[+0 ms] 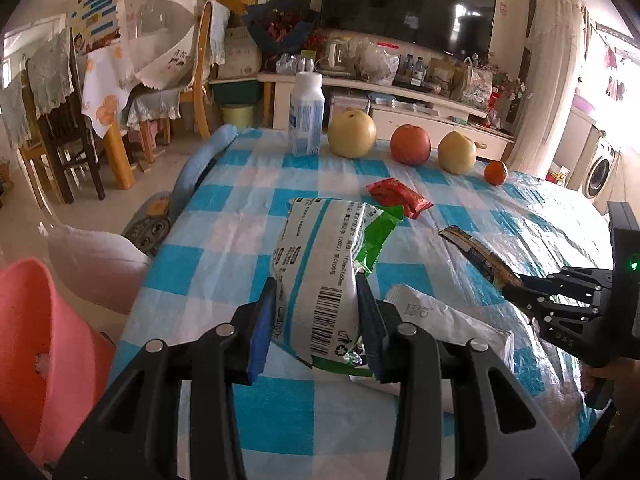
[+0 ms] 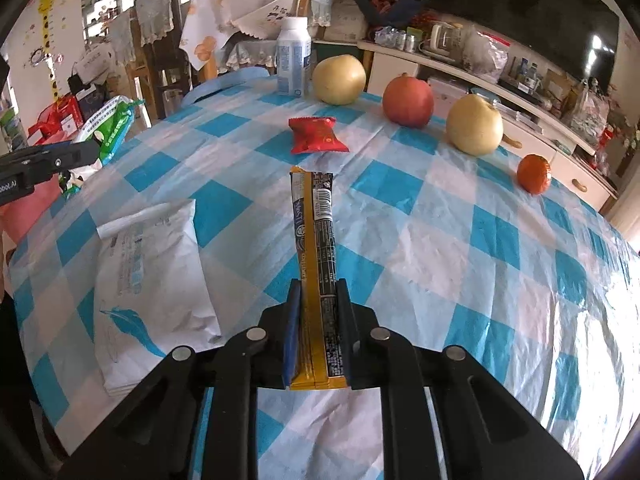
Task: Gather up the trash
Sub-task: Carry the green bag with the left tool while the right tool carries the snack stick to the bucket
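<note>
Trash: white-green wrapper [image 1: 316, 280] centre frame, clamped by left gripper [image 1: 316, 320]
Gold wrapper [image 2: 316, 260]: pinched in right gripper [image 2: 318, 332]
Next: carry both to pink bin [image 1: 48, 340] (lower left), grip firm

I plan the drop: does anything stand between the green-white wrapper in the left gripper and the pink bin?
Nothing visible does. The left gripper holds the green-white wrapper above the table edge; the pink bin sits lower left, only open floor between.
</note>
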`<move>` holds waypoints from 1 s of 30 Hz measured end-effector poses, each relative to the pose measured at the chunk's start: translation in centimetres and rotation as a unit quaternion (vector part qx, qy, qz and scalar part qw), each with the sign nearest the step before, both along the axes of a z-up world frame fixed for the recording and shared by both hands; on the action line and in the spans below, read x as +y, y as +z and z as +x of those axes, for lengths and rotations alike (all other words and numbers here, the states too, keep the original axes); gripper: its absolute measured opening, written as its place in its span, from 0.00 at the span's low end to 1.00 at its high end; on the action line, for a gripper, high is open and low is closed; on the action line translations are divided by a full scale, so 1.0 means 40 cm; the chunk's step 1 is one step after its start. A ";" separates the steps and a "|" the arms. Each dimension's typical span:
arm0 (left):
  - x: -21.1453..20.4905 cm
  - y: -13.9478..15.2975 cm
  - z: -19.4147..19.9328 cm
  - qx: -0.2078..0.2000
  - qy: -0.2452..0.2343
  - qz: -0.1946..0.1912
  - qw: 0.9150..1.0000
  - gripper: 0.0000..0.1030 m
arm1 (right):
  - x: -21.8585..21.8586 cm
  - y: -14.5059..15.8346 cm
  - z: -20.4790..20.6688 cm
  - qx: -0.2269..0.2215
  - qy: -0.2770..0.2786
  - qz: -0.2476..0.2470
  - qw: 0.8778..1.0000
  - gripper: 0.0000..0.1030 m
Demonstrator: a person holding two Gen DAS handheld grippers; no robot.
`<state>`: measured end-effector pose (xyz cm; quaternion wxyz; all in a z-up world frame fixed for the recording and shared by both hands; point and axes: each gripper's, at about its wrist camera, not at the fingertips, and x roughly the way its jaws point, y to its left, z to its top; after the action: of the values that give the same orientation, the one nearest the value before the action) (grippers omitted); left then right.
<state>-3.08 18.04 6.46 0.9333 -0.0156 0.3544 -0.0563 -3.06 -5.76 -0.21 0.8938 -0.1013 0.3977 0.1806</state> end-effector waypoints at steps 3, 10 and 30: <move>0.010 0.010 -0.007 -0.004 0.002 -0.003 1.000 0.39 | -0.006 0.023 -0.011 -0.002 -0.005 0.019 1.000 0.17; 0.026 0.034 -0.018 -0.012 0.006 -0.003 1.000 0.39 | -0.022 0.098 -0.050 -0.005 -0.023 0.074 0.997 0.17; 0.176 0.135 -0.064 -0.052 0.082 -0.001 0.995 0.39 | 0.182 0.238 -0.134 -0.003 0.032 0.146 0.989 0.18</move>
<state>-5.65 25.09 11.86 0.9520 -0.0428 0.3026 0.0188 -8.40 1.54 9.30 0.8940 0.0174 0.3608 0.2652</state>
